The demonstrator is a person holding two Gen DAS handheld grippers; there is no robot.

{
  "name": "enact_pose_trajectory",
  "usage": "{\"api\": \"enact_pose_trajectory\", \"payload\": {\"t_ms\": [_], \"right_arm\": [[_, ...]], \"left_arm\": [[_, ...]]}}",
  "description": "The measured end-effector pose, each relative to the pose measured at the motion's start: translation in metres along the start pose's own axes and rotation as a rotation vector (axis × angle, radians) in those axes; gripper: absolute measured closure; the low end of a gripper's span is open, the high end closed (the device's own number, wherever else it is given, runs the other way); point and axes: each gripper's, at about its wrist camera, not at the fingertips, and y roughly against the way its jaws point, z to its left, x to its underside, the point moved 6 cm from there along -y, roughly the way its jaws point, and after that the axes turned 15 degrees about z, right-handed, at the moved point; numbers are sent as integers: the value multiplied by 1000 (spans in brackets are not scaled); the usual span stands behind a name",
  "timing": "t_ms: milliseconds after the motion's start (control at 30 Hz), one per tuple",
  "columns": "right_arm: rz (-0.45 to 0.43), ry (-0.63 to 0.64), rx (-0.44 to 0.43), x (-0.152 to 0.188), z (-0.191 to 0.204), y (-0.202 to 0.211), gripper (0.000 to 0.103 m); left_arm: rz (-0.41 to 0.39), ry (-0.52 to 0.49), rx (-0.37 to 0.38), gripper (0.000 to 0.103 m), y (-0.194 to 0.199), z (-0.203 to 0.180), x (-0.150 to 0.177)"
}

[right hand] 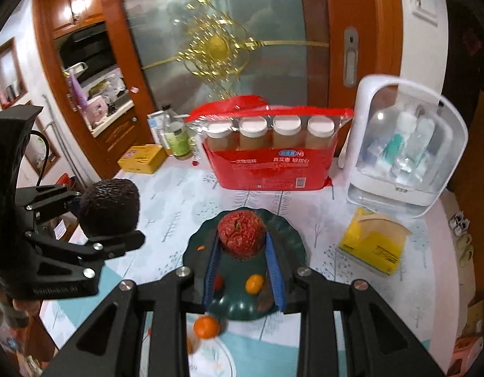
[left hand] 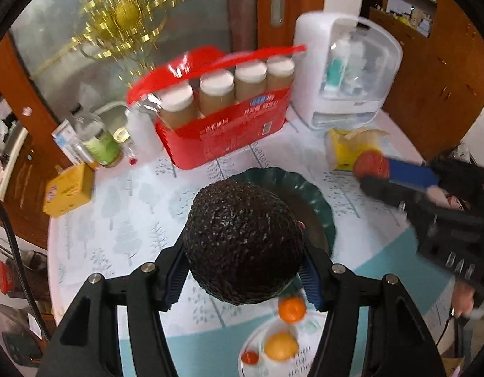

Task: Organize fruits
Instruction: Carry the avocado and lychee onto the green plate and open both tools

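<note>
A dark, bumpy avocado [left hand: 242, 238] is gripped between the blue pads of my left gripper [left hand: 243, 276], lifted over the dark green scalloped plate [left hand: 320, 201]. My right gripper [right hand: 243, 242] is shut on a wrinkled red fruit [right hand: 242, 234] above the same green plate [right hand: 292, 242]. A small orange [right hand: 253, 283] and a small red piece [right hand: 218, 281] lie on that plate. Another orange [left hand: 291, 309] sits on the tablecloth. A yellow fruit [left hand: 281, 345] and a small red fruit [left hand: 249, 357] rest on a white plate [left hand: 260, 330]. The left gripper [right hand: 106, 216] and avocado [right hand: 111, 207] show at the left of the right wrist view.
At the back of the table stand a red pack of white-lidded jars [right hand: 270, 169], a white plastic case with bottles [right hand: 405, 150], a yellow box [right hand: 141, 158] and a bottle [right hand: 177, 141]. A yellow tissue pack [right hand: 373, 245] lies right of the green plate. A glass door is behind.
</note>
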Motion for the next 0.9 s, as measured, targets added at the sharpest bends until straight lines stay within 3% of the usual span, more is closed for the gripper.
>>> {"api": "enact_pose_trajectory", "payload": {"t_ms": [267, 433, 767, 833, 900], "right_arm": [[179, -26, -14, 17, -3, -124, 73], [260, -30, -33, 31, -1, -178, 73], [303, -21, -38, 38, 3, -214, 70], [303, -23, -49, 37, 4, -214, 67], [300, -27, -51, 38, 3, -212, 60]], "left_arm": [[109, 19, 35, 43, -119, 13, -27], [165, 14, 50, 43, -169, 8, -33], [219, 25, 61, 41, -206, 8, -27], [204, 30, 89, 24, -201, 7, -28], [176, 36, 126, 17, -190, 7, -31]]}}
